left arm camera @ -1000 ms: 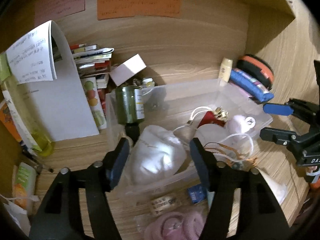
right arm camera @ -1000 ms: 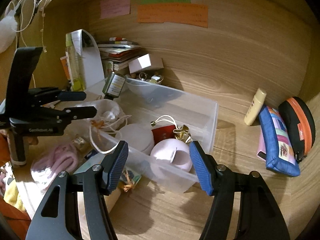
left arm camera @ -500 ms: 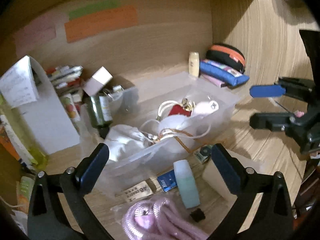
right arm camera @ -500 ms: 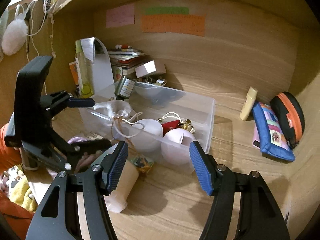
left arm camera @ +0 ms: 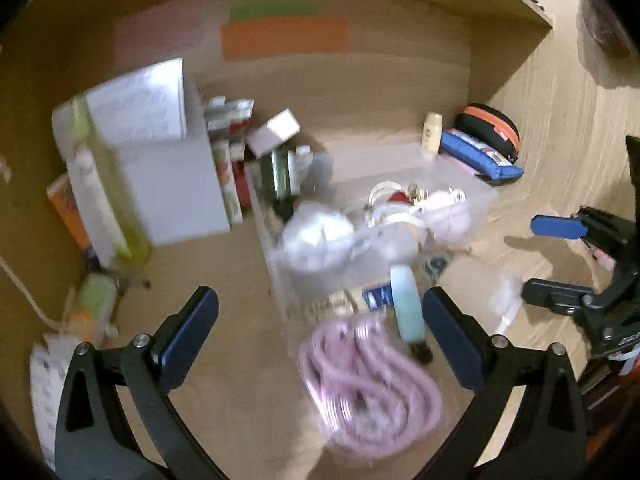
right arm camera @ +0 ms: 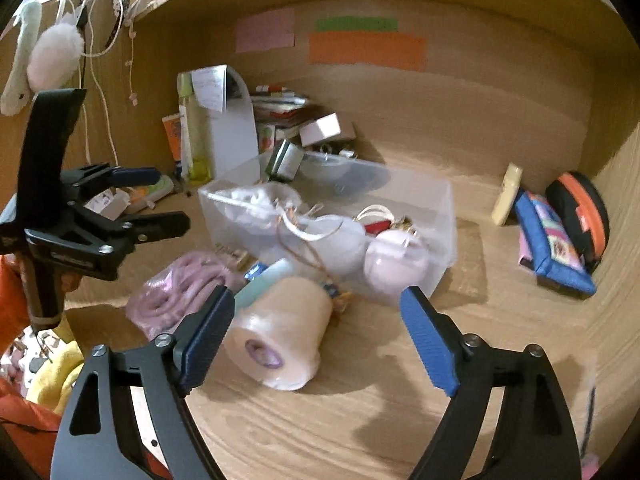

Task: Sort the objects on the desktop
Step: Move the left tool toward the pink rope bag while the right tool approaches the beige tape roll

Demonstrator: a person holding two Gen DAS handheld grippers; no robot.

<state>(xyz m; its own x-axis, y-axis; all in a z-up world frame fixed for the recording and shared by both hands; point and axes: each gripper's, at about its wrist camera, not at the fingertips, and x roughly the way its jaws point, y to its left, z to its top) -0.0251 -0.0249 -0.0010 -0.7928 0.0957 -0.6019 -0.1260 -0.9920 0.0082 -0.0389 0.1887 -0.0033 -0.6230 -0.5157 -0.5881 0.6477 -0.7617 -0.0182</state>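
A clear plastic bin (right arm camera: 442, 216) (left arm camera: 480, 204) sits mid-desk, holding white pouches, a pink ball (right arm camera: 394, 266), a red item and a green jar (right arm camera: 286, 160). In front of it lie a pink coiled cord in a bag (left arm camera: 368, 376) (right arm camera: 180, 288), a pale teal tube (left arm camera: 406, 304) and a wrapped roll of tissue (right arm camera: 280, 336). My left gripper (left arm camera: 320, 332) is open and empty, above the cord. My right gripper (right arm camera: 316, 336) is open and empty, around the tissue roll without touching it. Each gripper shows in the other's view, the right one (left arm camera: 560, 260) and the left one (right arm camera: 148, 200).
A blue pencil case (right arm camera: 552, 248), a black-and-orange pouch (right arm camera: 580, 208) and a cream bottle (right arm camera: 508, 194) lie at the right wall. A white paper stand (left arm camera: 160, 168), a green bottle (left arm camera: 100, 200) and stacked booklets (right arm camera: 280, 108) stand back left. Sticky notes hang on the back wall.
Both grippers have pulled back from the bin and opened wider. The left view has swung left and is motion-blurred. The tissue roll now lies between my right fingers.
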